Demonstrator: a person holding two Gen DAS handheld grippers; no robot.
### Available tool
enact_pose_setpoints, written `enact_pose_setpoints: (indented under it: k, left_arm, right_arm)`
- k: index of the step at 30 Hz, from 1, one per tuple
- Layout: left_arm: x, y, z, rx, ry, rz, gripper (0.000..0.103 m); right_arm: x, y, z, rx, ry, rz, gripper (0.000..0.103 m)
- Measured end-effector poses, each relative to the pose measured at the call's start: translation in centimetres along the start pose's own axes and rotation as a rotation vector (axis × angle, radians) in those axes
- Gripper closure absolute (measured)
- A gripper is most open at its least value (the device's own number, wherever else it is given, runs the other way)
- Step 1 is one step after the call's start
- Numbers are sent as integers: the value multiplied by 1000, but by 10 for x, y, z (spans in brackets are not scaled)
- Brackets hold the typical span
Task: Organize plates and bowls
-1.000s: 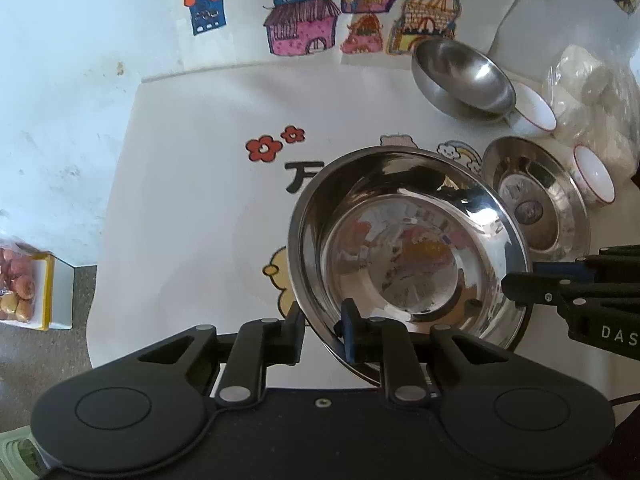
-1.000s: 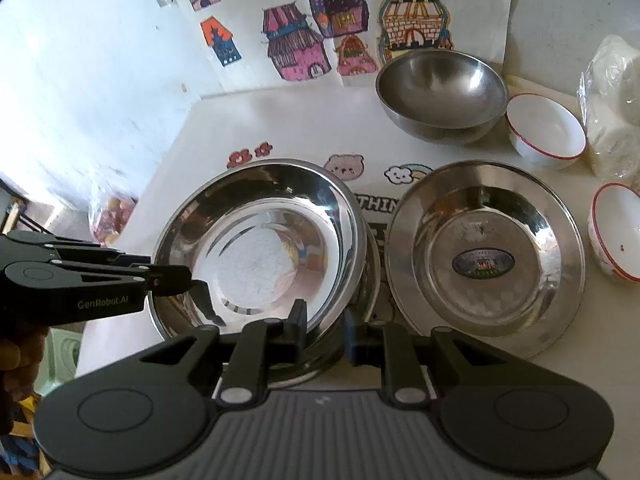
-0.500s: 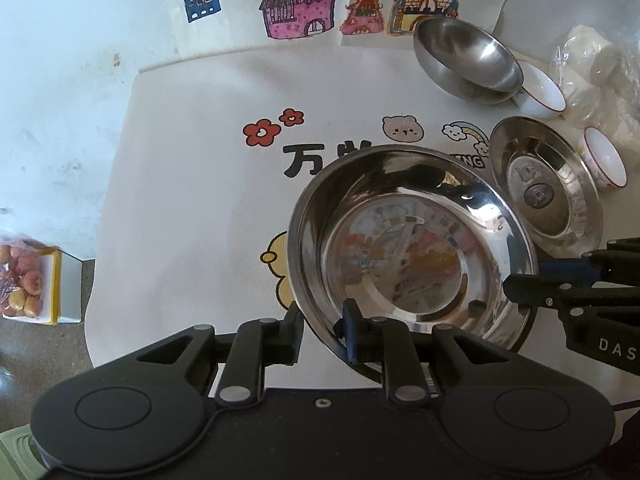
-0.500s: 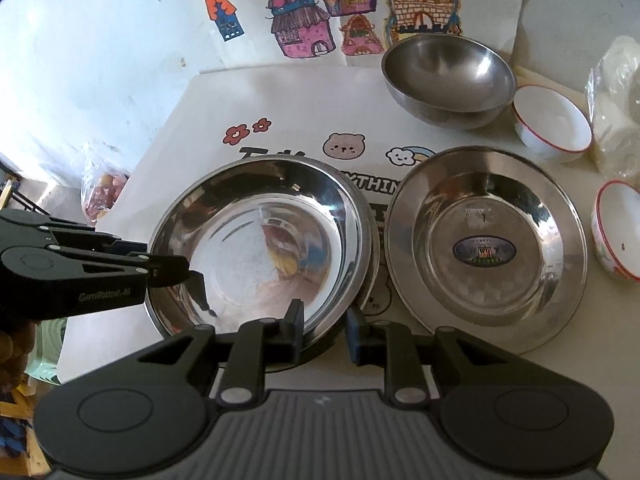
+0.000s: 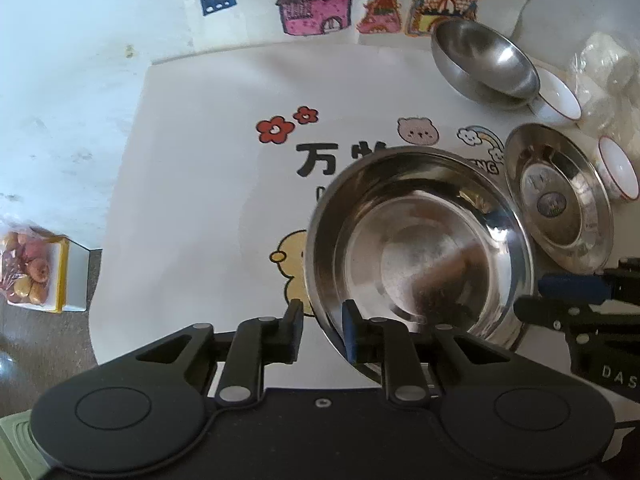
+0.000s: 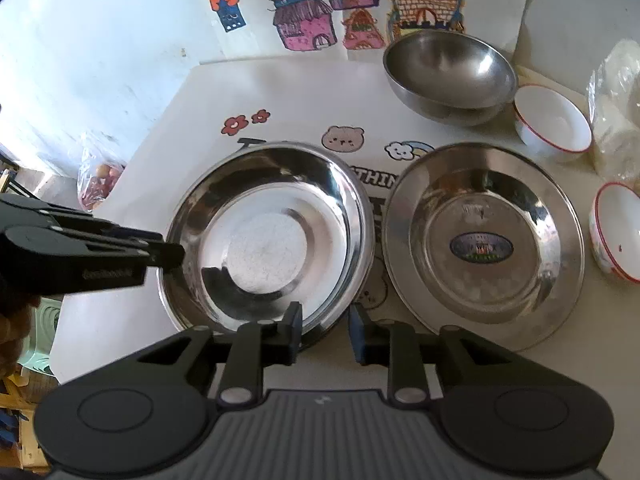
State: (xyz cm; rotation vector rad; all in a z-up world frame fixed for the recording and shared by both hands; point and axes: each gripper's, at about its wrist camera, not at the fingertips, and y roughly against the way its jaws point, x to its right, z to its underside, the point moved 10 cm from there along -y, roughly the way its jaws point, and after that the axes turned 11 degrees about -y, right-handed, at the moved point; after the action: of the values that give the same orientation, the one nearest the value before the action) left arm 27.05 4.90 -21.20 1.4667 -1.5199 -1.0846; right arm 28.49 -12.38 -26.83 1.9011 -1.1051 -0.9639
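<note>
The steel basin sits on the counter just left of the steel plate. The left gripper pinches the basin's near rim; the right gripper, jaws just opening, straddles the rim loosely.

Two steel plates, one steel bowl, and two white red-rimmed bowls.
</note>
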Motion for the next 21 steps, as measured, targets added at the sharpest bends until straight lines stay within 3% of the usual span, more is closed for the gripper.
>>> enact_pose_setpoints:
  k: [3,6,8,11,15,21]
  left_arm:
    - [-2,6,-1,11,12,-10,74]
    - [-1,13,-3,28,24,-19,61]
    - [1,17,-7,48,38,-22,34]
    - [7,25,-14,97,60,-20,15]
    - [23,29,-24,119,53,-6,2]
    - [58,29,-46,138,-19,19,1]
  right_arm:
    - [1,4,1,9,-3,-2,65]
    - [6,10,2,23,-19,-9,56]
    - [9,16,2,37,-31,-19,49]
    - [16,27,4,63,-58,-38,35]
    - [34,41,9,95,-122,-54,20]
    - [72,65,19,171,-250,-50,1]
